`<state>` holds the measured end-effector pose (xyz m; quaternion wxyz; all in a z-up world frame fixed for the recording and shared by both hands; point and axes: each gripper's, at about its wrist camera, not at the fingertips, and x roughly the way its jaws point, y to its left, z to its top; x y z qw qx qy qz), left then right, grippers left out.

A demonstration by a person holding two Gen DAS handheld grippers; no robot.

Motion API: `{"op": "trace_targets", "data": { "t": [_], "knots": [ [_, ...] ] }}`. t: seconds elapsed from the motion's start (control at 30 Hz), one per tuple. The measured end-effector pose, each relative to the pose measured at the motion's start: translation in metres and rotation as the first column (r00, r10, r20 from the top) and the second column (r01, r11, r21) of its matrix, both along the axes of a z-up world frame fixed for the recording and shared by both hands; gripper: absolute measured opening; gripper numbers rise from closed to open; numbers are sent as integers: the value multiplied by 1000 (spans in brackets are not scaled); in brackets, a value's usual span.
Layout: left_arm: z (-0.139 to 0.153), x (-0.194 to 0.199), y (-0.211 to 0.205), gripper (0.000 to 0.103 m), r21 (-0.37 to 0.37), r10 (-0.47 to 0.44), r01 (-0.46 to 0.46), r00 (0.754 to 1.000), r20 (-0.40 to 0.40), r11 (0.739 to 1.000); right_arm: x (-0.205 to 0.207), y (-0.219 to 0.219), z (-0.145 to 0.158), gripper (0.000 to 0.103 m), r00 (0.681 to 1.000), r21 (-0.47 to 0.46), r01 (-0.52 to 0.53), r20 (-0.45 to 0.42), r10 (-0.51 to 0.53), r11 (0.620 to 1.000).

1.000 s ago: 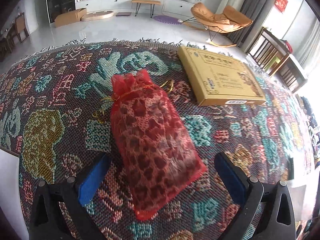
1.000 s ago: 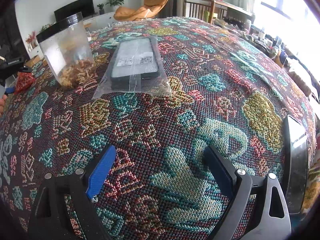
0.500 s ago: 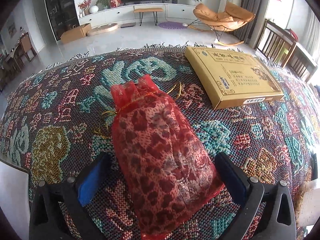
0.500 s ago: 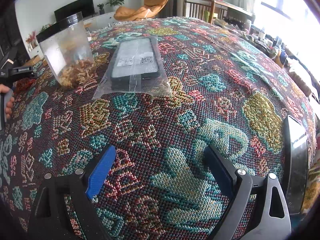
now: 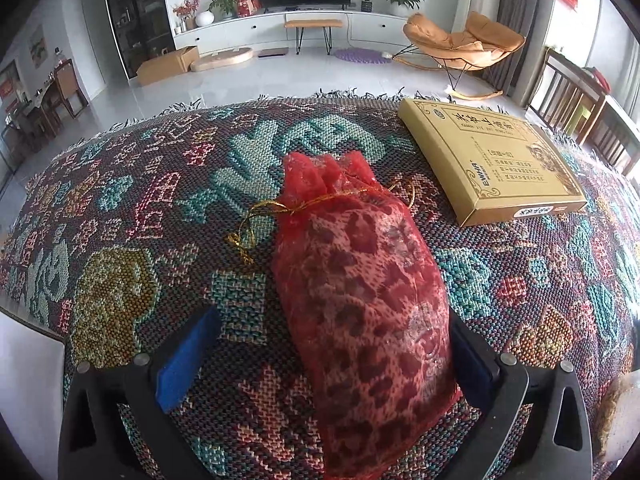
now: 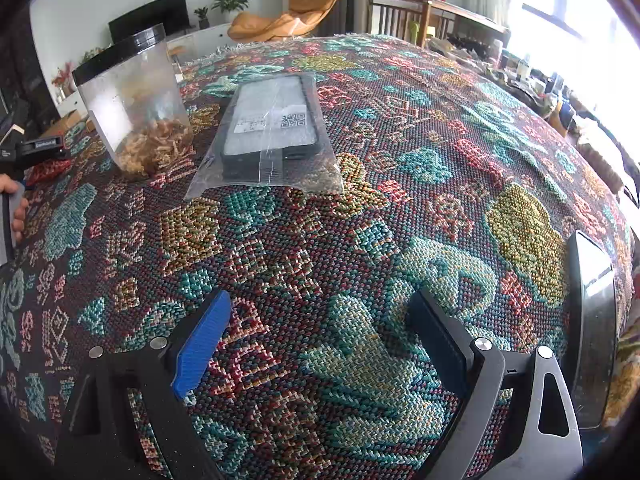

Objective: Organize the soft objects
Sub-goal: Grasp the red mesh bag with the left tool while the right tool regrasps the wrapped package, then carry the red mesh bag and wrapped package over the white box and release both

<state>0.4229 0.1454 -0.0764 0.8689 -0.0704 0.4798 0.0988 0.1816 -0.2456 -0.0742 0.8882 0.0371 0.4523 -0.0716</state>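
Note:
A red mesh drawstring pouch (image 5: 360,296) with a leopard-patterned soft item inside lies on the patterned woven tablecloth (image 5: 132,208). My left gripper (image 5: 324,356) is open, its fingers on either side of the pouch's lower half; the right finger (image 5: 472,364) sits against the pouch, the left one stands apart. My right gripper (image 6: 320,340) is open and empty, low over the cloth. A flat dark item in a clear plastic bag (image 6: 272,132) lies ahead of it. The pouch also shows at the far left of the right wrist view (image 6: 46,170).
A flat yellow cardboard box (image 5: 488,160) lies right of the pouch. A clear jar with a black lid (image 6: 132,100) holding dried bits stands left of the bagged item. A dark shiny object (image 6: 592,320) sits at the table's right edge. Chairs stand beyond the table.
My left gripper has moved forward and turned, so the pouch now lies deeper between its fingers and against the right one. The right gripper has not moved.

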Motion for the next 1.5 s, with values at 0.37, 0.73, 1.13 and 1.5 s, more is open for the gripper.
{"op": "trace_targets", "data": {
  "t": [0.37,0.73,1.13,1.5],
  "knots": [
    [17,-16,-18,28,-21,-78,80,994,83,997,0,0,0,93,1000,0,0,0,0,1000],
    [32,-71,-37,25,-102,-182,192,978,104,976,-9,-36,24,91,989,192,49,130,-75,980],
    [70,-128,-45,25,-162,-263,282,956,129,945,183,-17,18,92,990,225,-53,-112,80,973],
    [95,-160,-60,25,-109,-358,373,923,140,921,189,12,4,79,982,37,-110,-152,115,993]
  ]
}}
